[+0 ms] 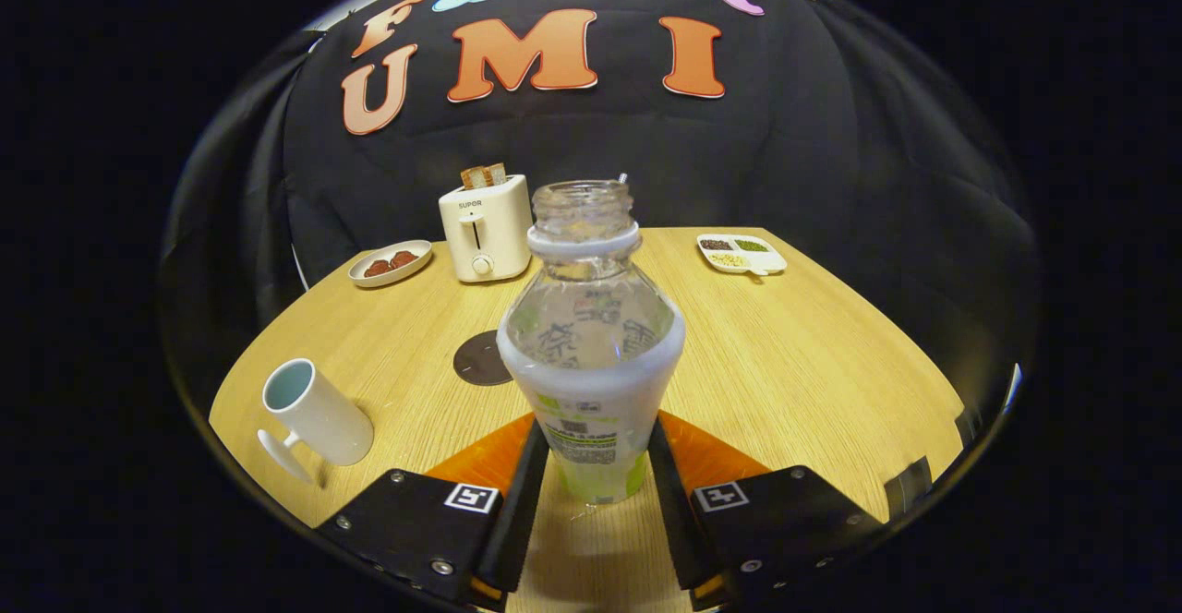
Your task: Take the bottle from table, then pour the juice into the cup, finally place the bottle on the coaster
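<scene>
The toaster (pixel 484 228) well beyond the tool carries the word "SUPOR" on its front, above a slider and a round knob, and two slices of toast (pixel 484 175) stick out of its top. The bottle (pixel 592 336) wears a white and green label with small dark print and a square code, too small to read; faint characters show through its clear upper part.

The tool (pixel 591 473) points level across the wooden table (pixel 813 364), its fingers (pixel 517 493) set on either side of the bottle's lower body and pressing against the label, so the tool is clamped on the bottle. Each finger block bears a small square black-and-white marker. The bottle stands upright between the fingers, cap off, its open mouth showing.

Just beyond the bottle, a little to the left, a dark round coaster (pixel 480 358) lies flat on the table. Well to the left of the fingers stands a white cup (pixel 314 413) with a handle. Beside the toaster sits a small dish (pixel 390 262) holding two brownish pieces, and far ahead to the right a divided tray (pixel 741 254) holds dark, green and pale bits.
</scene>
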### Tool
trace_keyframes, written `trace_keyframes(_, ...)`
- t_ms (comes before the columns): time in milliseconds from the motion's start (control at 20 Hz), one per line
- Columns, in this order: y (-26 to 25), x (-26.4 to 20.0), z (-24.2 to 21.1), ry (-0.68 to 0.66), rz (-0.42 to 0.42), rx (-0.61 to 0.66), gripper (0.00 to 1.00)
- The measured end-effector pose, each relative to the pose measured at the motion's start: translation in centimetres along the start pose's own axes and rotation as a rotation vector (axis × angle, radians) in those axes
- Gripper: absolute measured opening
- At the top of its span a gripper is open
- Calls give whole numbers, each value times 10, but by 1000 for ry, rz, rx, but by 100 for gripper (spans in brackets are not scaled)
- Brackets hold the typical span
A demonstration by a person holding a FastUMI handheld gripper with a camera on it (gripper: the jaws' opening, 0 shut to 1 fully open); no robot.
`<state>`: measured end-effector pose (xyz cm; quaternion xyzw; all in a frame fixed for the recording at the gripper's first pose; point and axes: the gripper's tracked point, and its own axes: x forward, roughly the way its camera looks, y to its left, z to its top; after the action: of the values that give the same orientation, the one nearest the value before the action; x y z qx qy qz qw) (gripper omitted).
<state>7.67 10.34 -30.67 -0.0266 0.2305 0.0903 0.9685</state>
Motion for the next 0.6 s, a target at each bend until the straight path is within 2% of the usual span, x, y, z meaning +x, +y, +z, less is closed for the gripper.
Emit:
trace_keyframes(200, 7, -7, 5, 27, -13, -73, 54)
trace_keyframes(450, 22, -17, 24, 31, -22, -180, 53)
trace_keyframes(600, 31, -21, 38, 24, -54, -303, 53)
